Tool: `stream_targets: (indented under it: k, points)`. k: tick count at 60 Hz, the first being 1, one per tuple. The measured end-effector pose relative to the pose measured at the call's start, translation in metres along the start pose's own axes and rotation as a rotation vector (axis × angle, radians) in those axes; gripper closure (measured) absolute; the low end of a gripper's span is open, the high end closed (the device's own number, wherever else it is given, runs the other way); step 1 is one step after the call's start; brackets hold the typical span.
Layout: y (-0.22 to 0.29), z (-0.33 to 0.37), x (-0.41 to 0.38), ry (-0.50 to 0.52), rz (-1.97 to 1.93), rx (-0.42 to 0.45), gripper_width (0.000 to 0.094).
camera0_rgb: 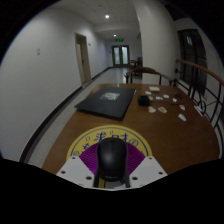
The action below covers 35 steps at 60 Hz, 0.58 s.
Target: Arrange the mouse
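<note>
A black computer mouse [111, 158] stands between my gripper's [111, 172] two fingers, its rounded back toward the camera. The purple pads [88, 160] press against it on both sides, so the gripper is shut on the mouse. Just ahead of the mouse and below it lies a round yellow mat [110, 136] with blue lettering, on the near end of a long brown wooden table [165, 135]. The mouse's underside and front are hidden.
A flat dark rectangular pad [107, 98] lies further along the table. Several small white items [160, 102] are scattered to its right. A chair [135, 72] stands at the table's far end. A railing [200, 85] runs along the right; a corridor with doors lies beyond.
</note>
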<state>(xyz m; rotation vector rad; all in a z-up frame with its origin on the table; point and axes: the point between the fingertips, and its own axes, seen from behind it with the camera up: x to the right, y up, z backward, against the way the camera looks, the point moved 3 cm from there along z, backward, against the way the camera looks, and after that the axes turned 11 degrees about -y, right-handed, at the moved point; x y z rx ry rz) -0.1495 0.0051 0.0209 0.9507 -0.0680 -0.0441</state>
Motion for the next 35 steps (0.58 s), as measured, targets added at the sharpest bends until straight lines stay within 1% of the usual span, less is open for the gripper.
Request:
stream_targets:
  k: [4,5,6,7,11,15,16,17,21,22,24,30,35]
  points:
    - [-0.016,-0.006,-0.001,-0.020,0.021,-0.019,0.0586]
    - [-0.013,-0.007,-0.002,-0.025,0.023,0.005,0.0587]
    - [-0.014,-0.007,-0.002,-0.031,0.031,0.007,0.0584]
    - [-0.015,-0.008,-0.002,-0.036,0.042,0.002,0.0555]
    - [-0.015,-0.010,-0.002,-0.035,0.094,-0.008,0.0494]
    - [-0.014,-0.006,-0.003,0.005,0.146,-0.022,0.0424]
    - [-0.015,-0.005,-0.004,0.022,0.159,-0.026,0.0380]
    - [-0.016,-0.002,-0.005,0.042,0.170,-0.031,0.0361]
    - [-0.015,0.017,-0.008,0.136,0.181,-0.026,0.0089]
    - [-0.013,0.023,-0.007,0.153,0.180,-0.019,0.0055]
    - [-0.010,0.035,-0.003,0.179,0.175,0.001,0.0097]
    - [-0.007,0.070,0.020,0.230,0.157,0.057,0.0085]
    - [-0.012,0.094,0.046,0.265,0.140,0.083,0.0086]
